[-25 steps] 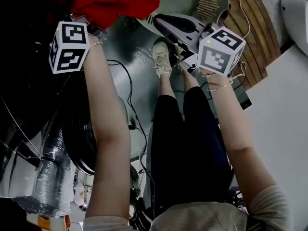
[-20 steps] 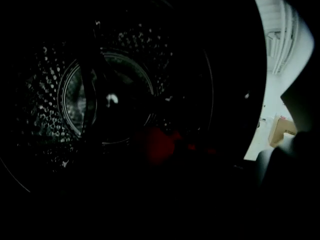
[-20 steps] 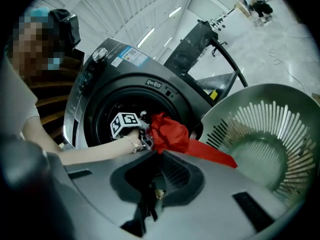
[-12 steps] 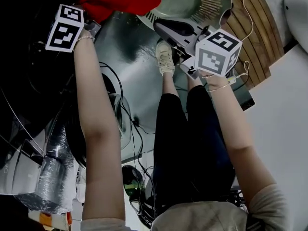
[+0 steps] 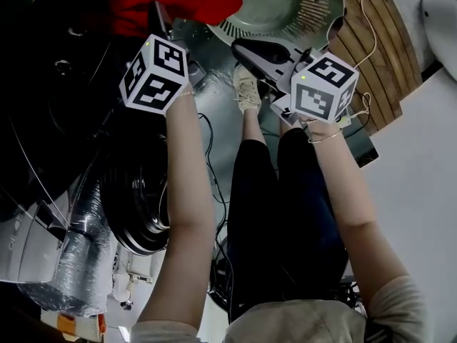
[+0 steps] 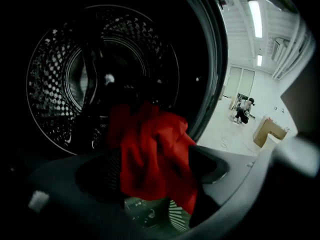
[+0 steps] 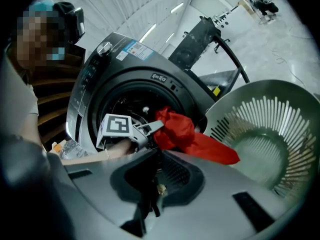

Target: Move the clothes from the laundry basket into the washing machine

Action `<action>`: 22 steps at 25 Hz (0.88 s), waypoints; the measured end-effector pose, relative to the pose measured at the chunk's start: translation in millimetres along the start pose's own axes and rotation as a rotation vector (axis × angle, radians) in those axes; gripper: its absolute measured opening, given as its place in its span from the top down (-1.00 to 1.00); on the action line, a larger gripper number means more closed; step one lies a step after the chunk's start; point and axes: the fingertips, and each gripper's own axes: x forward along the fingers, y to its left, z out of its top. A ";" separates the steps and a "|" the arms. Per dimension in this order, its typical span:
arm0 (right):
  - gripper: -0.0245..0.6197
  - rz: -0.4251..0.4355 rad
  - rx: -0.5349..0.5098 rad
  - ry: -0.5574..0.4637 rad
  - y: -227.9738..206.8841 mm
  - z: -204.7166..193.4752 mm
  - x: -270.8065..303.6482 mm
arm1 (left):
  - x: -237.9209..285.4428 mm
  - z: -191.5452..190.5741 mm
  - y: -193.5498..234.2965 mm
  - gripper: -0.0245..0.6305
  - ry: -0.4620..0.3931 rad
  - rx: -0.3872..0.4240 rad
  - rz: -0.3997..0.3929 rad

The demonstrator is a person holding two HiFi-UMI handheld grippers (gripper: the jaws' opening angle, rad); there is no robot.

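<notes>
A red garment (image 5: 175,0) lies bunched at the mouth of the dark washing machine (image 7: 117,64), one end trailing toward the grey-green laundry basket (image 5: 285,9). In the left gripper view the garment (image 6: 150,154) hangs in front of the perforated drum (image 6: 75,84). My left gripper (image 5: 166,27) has just been opening; its jaws stand wide on either side of the cloth, and the pads do not press on it. The right gripper view shows that gripper (image 7: 150,128) next to the garment (image 7: 187,134). My right gripper (image 7: 152,194) is shut and empty, near the basket (image 7: 270,129).
The person's legs and a shoe (image 5: 245,88) stand between the arms. A ribbed silver hose (image 5: 75,263) and black cables (image 5: 211,177) run beside the machine. A wooden slatted surface (image 5: 371,41) is at upper right. Far off are a seated person (image 6: 245,109) and a cardboard box (image 6: 270,129).
My left gripper has let go of the red garment and drawn back down and to the right from the drum mouth. The garment stays there. The right gripper has not moved.
</notes>
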 end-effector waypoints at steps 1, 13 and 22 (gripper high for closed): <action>0.82 -0.002 0.003 -0.001 -0.8 -0.5 -0.7 | 6.1 -11.4 -4.8 -0.30 0.032 0.005 -0.008; 0.83 -0.022 -0.024 -0.006 -10.5 11.1 -0.6 | 56.2 -9.8 9.6 0.59 0.065 0.196 0.028; 0.83 -0.014 -0.041 0.008 -10.0 15.6 1.6 | 73.7 54.0 60.3 0.77 -0.085 0.187 0.123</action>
